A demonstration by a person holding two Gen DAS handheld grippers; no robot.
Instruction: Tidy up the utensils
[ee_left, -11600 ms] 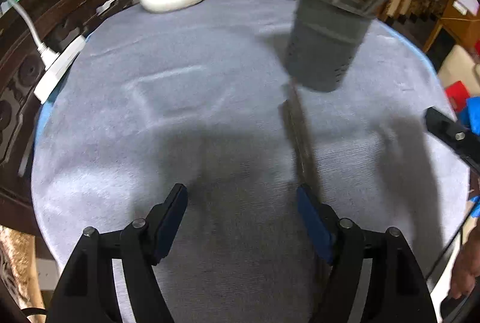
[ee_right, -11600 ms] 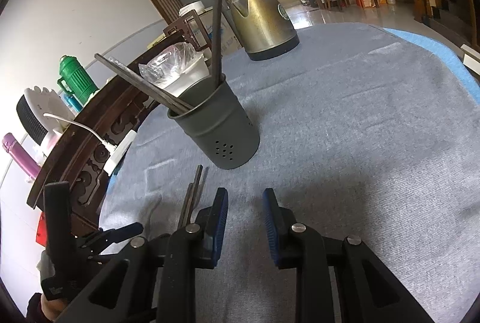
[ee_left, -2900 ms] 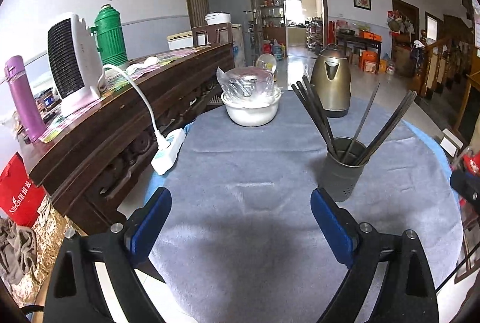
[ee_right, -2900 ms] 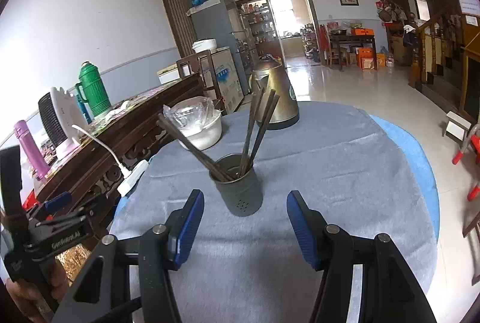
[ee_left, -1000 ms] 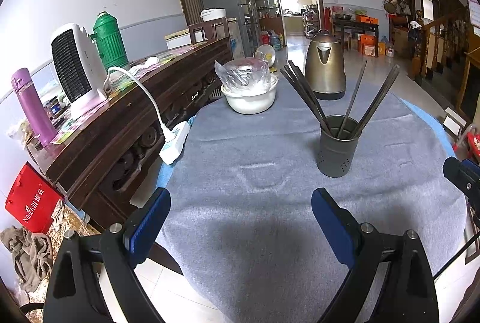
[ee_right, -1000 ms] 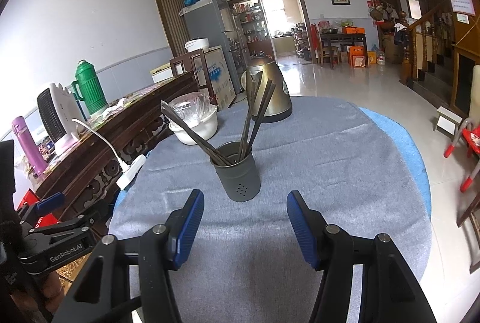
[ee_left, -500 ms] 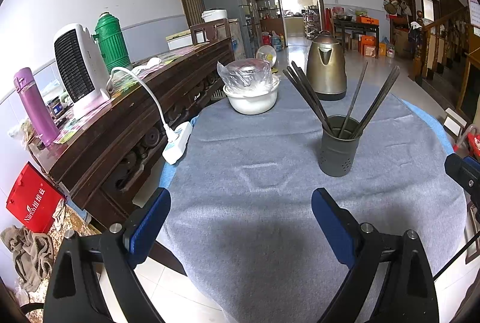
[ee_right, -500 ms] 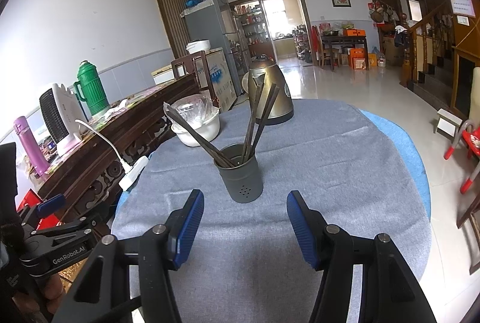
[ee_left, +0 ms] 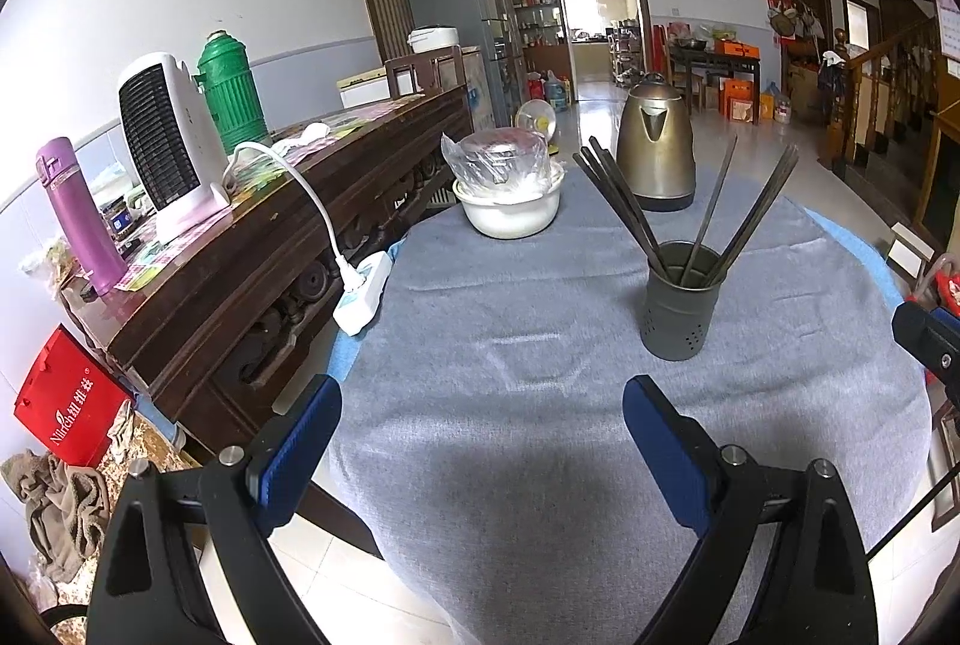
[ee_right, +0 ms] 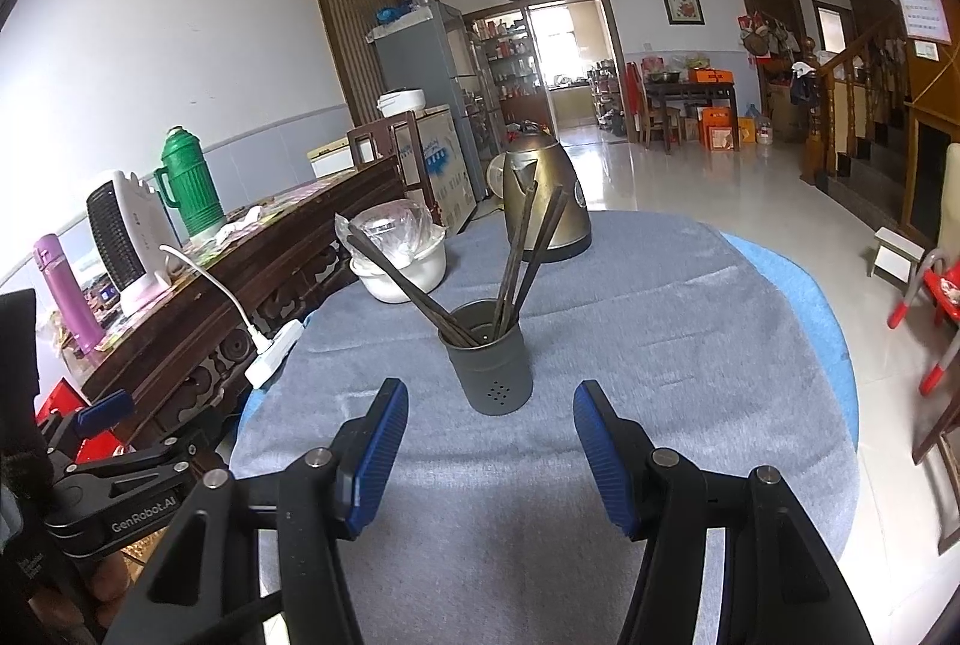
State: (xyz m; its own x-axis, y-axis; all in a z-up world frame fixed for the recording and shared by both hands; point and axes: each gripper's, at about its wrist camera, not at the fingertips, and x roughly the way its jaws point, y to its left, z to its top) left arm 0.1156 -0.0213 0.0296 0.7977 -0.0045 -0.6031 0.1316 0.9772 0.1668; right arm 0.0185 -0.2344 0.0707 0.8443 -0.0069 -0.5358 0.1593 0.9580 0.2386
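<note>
A dark grey perforated utensil holder stands upright on the grey tablecloth, with several dark chopsticks fanned out of it. It also shows in the right wrist view, chopsticks inside. My left gripper is open and empty, held back over the table's near edge. My right gripper is open and empty, just short of the holder. The left gripper's body shows in the right wrist view, and the tip of the right gripper shows in the left wrist view.
A white bowl with a plastic bag and a brass kettle stand at the table's far side. A white power strip lies at the left edge. A dark wooden sideboard with heater, green thermos and purple bottle runs along the left.
Both grippers have drawn back and up from the table since the earliest frames, and the chopsticks that lay beside the holder are gone from the cloth. Over the last second the views barely shift.
</note>
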